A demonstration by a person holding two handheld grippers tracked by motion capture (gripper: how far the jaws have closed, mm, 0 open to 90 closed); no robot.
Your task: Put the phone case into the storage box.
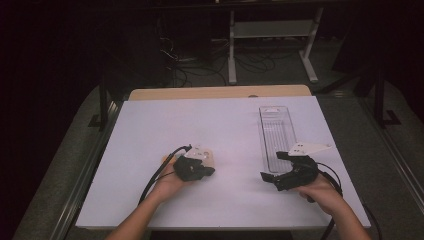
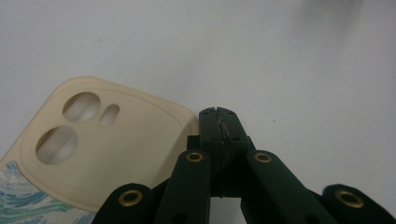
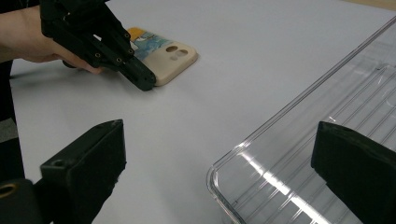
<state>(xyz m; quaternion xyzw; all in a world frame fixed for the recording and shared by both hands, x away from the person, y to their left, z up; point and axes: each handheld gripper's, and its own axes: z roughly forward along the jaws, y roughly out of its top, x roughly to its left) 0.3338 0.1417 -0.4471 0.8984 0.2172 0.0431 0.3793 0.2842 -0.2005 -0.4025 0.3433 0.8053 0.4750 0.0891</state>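
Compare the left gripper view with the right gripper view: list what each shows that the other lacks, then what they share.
Left gripper view alone: the left gripper from behind, jaws pressed together with nothing between them, at the corner of the phone case, whose camera cut-outs are seen close up.

Right gripper view alone: the right gripper with jaws wide apart, the clear plastic tray between and beyond them, and the person's left hand.

Shared: the cream phone case with its blue wave print, the left gripper, and the white table.

The phone case (image 2: 112, 149) is cut off by the frame's lower left edge; the left gripper (image 2: 218, 114) hides its near corner.
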